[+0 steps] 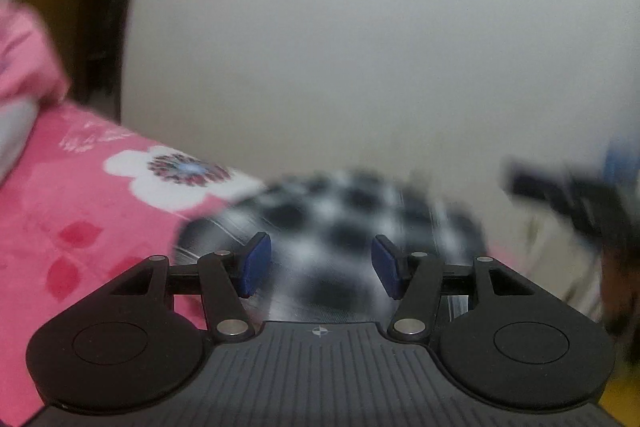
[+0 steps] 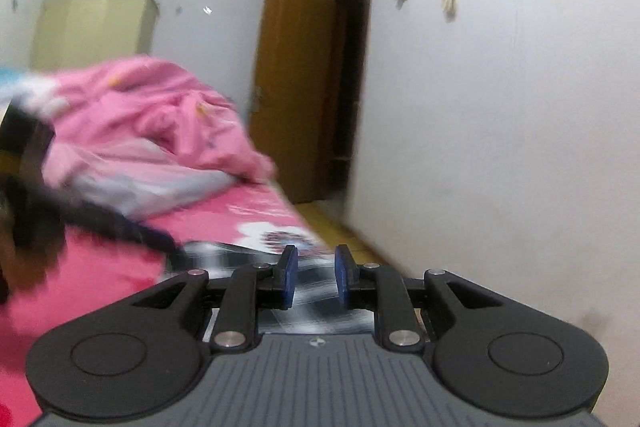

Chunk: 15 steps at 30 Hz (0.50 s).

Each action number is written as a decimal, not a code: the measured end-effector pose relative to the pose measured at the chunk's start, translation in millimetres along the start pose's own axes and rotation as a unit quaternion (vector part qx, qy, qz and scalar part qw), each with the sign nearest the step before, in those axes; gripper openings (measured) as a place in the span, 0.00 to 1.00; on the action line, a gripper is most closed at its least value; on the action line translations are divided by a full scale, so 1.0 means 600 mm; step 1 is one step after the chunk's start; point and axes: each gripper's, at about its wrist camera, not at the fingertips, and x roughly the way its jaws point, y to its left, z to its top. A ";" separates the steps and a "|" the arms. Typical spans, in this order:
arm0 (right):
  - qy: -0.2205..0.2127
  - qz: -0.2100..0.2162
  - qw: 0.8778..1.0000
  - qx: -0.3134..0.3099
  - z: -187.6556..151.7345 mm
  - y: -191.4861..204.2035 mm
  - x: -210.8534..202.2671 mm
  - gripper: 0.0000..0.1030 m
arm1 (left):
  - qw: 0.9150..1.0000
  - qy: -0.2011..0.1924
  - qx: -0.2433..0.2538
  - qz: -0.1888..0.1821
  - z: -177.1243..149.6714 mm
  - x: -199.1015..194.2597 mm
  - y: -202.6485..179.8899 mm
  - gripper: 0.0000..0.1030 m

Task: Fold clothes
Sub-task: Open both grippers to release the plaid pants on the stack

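Your left gripper (image 1: 321,265) stands wide with nothing pinched; the checked black-and-white garment (image 1: 328,211) lies blurred just beyond its pads, at 12 o'clock. Your right gripper (image 2: 316,277) is narrow — whether it holds the cloth I cannot tell. Before the next fold, settle both hands and take opposite corners — keep the edge taut. The garment rests on a pink floral bedsheet (image 1: 80,211); rumpled pink bedding (image 2: 160,115) at 10 o'clock, brown door (image 2: 296,83) at 12.
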 end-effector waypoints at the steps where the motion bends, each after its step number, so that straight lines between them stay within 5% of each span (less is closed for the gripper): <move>1: 0.016 -0.002 1.000 0.015 -0.017 -0.010 0.023 0.19 | 1.000 0.017 0.012 0.010 -0.017 0.017 -0.010 0.54; 3: 0.102 0.006 0.993 0.058 -0.079 -0.043 0.070 0.19 | 0.999 0.019 0.017 0.020 -0.052 0.032 -0.014 0.54; 5: 0.117 0.017 0.990 0.081 -0.112 -0.058 0.077 0.17 | 0.999 0.005 0.022 0.024 -0.071 0.034 -0.019 0.54; 12: 0.085 0.010 0.995 0.048 0.018 -0.046 0.100 0.19 | 0.999 -0.011 0.030 0.035 -0.086 0.029 -0.023 0.54; 15: 0.114 0.006 0.991 0.064 -0.002 -0.064 0.155 0.18 | 0.999 -0.015 0.029 0.038 -0.088 0.021 -0.035 0.55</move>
